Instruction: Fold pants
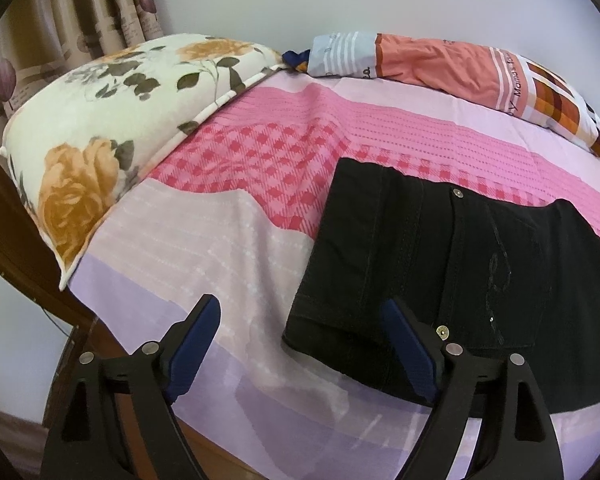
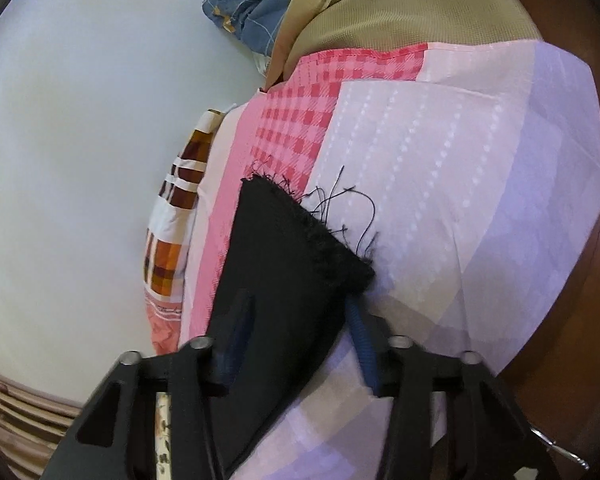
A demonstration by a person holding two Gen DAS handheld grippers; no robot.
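We see a bed (image 1: 228, 240) covered with a pink, lilac and checked sheet. On it lie black pants (image 1: 440, 248), a flowered pillow (image 1: 112, 120) at the left edge, and an orange patterned pillow (image 1: 460, 68) against the far wall.

The pants (image 1: 460, 264) run off the left wrist view's right edge. In the right wrist view they hide the right gripper's (image 2: 296, 320) fingertips, so its grip is unclear; its left finger (image 2: 236, 336) looks blurred.
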